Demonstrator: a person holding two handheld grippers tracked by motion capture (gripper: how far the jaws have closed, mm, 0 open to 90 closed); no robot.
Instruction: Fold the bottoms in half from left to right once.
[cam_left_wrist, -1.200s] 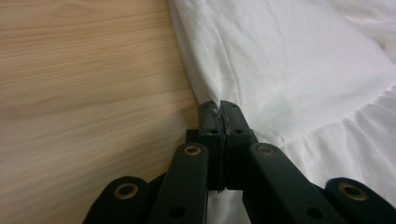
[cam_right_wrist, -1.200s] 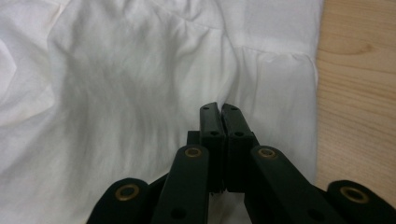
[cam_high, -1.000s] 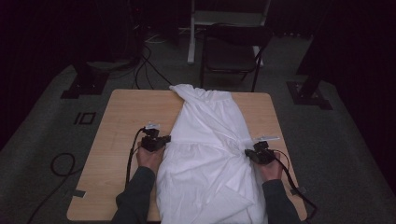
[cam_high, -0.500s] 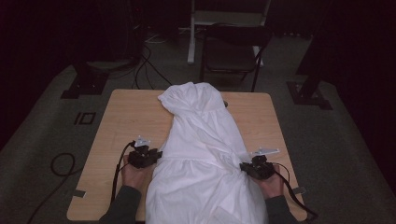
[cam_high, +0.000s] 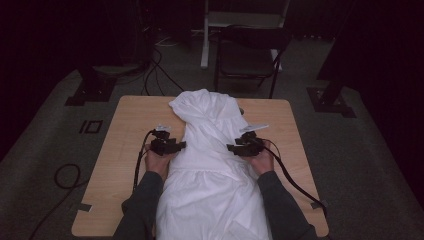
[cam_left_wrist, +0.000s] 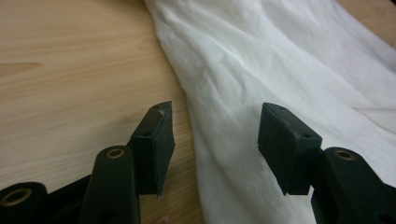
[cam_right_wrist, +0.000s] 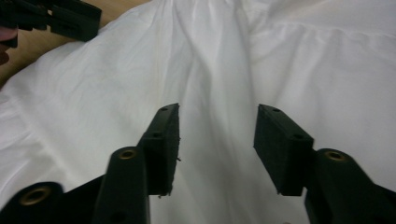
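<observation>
- White crumpled cotton garment (cam_high: 212, 165): spread lengthwise down the light wooden table (cam_high: 120, 150), far end bunched, likely mid-fold.
- Left gripper (cam_left_wrist: 215, 135): jaws just opened, nothing pinched, straddling the cloth's edge.
- Right gripper (cam_right_wrist: 217, 140): jaws just opened, empty, over the cloth, likely after release.

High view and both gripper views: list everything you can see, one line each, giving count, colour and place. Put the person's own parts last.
Garment: one, white, lengthwise down the table's middle, bunched at the far end.
Table: one, light wood, centre of the floor.
Chair: one, dark, beyond the table.
Floor cables: several, black, far left.
Left gripper: one, black, jaws open at the garment's left edge.
Right gripper: one, black, jaws open over the cloth.
Sleeves: two, dark grey, bottom of the high view.
</observation>
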